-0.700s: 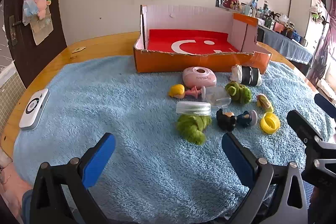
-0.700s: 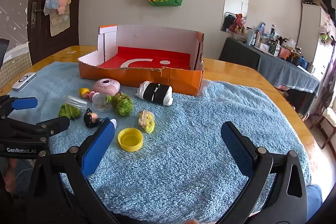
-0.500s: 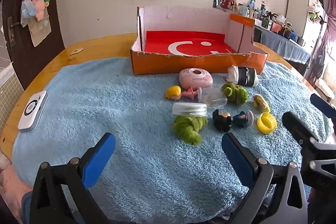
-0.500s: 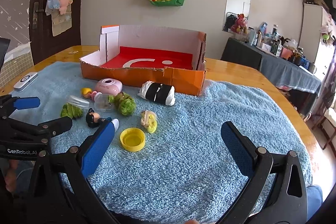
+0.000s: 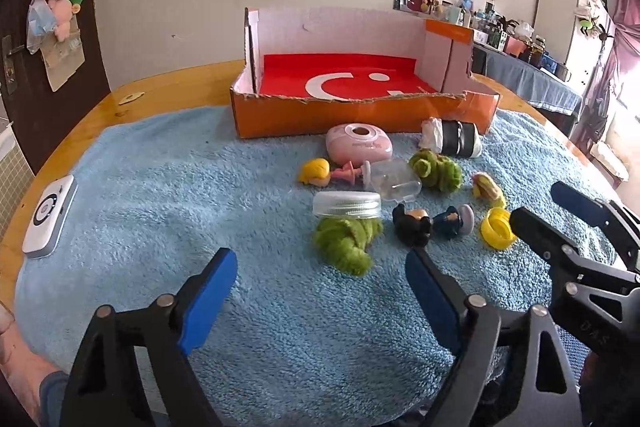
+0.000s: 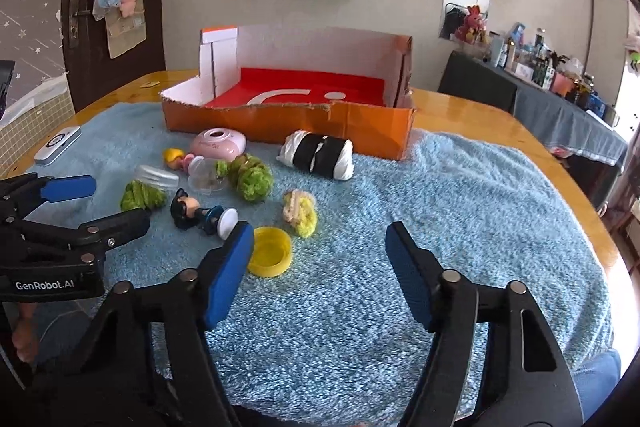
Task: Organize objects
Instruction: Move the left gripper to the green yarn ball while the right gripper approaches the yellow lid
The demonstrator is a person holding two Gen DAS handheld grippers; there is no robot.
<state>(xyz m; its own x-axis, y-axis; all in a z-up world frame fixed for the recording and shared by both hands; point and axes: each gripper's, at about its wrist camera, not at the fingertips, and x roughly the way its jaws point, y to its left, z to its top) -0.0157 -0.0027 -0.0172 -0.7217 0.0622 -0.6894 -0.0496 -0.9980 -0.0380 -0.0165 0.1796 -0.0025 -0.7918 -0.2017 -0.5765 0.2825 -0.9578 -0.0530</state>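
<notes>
orange cardboard box (image 5: pixel 360 115), torn rim, red floor, empty.

Two wrist views, low over the worktop, angled downward

Each camera looked forward along its own jaws from close above the blue fleece towel (image 5: pixel 160 187); both shared the open orange cardboard box (image 5: pixel 360 115) (image 6: pixel 288 123) and scattered toys, left view from the left, right from the right.

Orange cardboard box (image 5: pixel 360 115), red floor with white shapes; light-blue fluffy towel (image 5: pixel 200 187); yellow cap (image 6: pixel 269 251); pink case (image 5: pixel 359 143); green yarn (image 5: pixel 345 242).
</notes>
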